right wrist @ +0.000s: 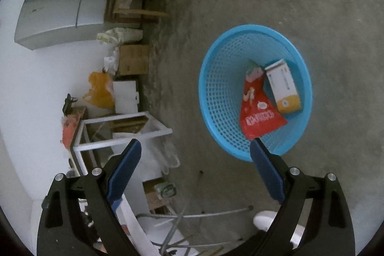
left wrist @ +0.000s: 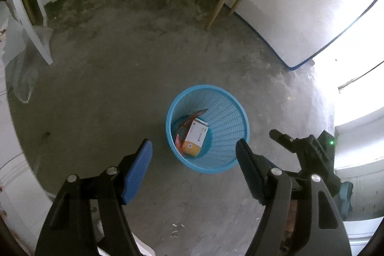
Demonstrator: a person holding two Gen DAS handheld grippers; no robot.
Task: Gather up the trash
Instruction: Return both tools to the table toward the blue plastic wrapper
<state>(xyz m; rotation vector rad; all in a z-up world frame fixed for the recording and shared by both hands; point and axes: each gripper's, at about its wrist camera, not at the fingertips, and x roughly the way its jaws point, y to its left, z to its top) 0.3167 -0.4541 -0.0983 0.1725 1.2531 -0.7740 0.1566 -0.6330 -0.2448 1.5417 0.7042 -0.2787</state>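
Blue mesh basket (left wrist: 223, 112) on bare concrete floor (left wrist: 108, 92), upright, round, tapering to a small base, perforated plastic wall. Trash is already inside: a red snack bag (right wrist: 260, 109), thin glossy film, creased, and a white-and-orange carton (right wrist: 284, 88), stiff card with square edges. Both lean against the wall with their long axes running roughly rim to base.

Left gripper (left wrist: 194, 148): spread wide, nothing between the blue pads. Basket sits dead ahead at 12 o'clock, just past the fingertips; its near rim shows between them.

Right gripper (right wrist: 195, 148): also spread, empty. Basket at about 1 o'clock in its view, with the right-hand finger overlapping the near rim; touching or not, can't tell.

Left looks better centred on the opening, though neither is clearly closer. No loose trash visible on the nearby floor, apart from small pale specks at the 6 o'clock edge of the left view.
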